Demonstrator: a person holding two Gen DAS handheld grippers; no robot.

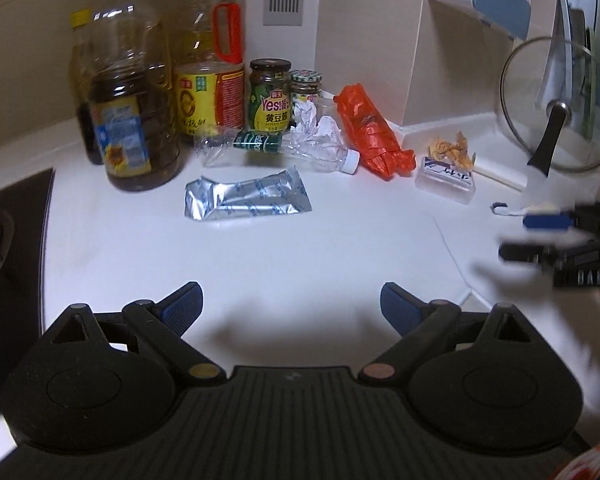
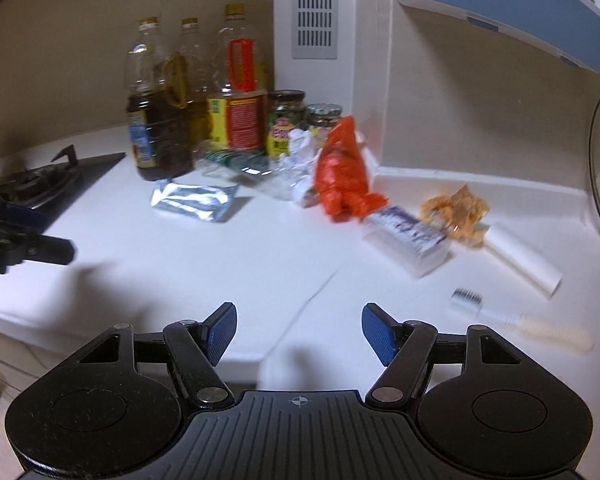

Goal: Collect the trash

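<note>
Both tools hang above the white desk with nothing between their blue pads: the left tool spread wide, the right tool likewise apart. Taking the crumpled orange plastic bag as landmark, a crushed clear plastic bottle with a green label lies just left of it, touching crumpled white paper. A flattened silver foil pouch lies further left and nearer the tools.

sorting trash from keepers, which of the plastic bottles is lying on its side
The crushed clear bottle with the green label and white cap; the oil bottles behind it stand upright.
</note>
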